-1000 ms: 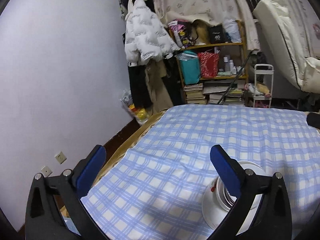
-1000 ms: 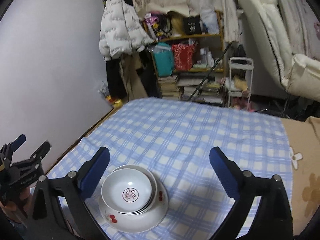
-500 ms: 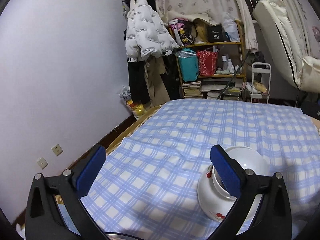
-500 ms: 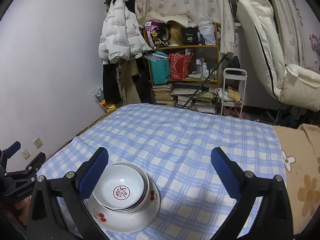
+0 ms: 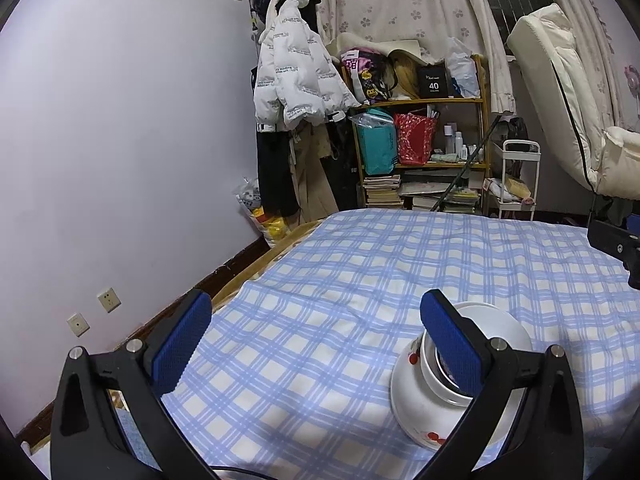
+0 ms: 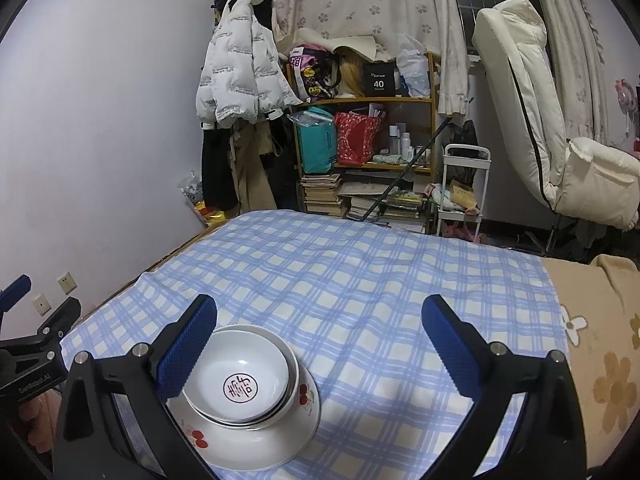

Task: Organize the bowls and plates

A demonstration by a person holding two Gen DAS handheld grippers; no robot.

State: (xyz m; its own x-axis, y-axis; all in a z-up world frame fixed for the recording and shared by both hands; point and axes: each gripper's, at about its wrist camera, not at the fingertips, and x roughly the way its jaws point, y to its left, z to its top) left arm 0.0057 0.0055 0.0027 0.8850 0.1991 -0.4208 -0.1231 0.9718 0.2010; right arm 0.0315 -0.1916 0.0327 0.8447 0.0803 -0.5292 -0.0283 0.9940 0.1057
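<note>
Both grippers spread wide, holding nothing — left gripper (image 5: 316,340) and right gripper (image 6: 320,344) hang over the blue-checked cloth (image 6: 360,276). Bowl stack (image 6: 244,396) sits near the cloth's near-left edge: small white bowl with a red emblem (image 6: 240,386) nested in another bowl, both in a cherry-print dish (image 6: 292,436). In the left wrist view the stack (image 5: 408,392) lies partly behind the right finger — contact cannot be told.

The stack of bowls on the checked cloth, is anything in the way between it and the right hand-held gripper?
Nothing visible is. The stack of bowls sits alone on the blue checked cloth, just beside the left finger of the open right hand-held gripper. No other object lies near it.
</note>
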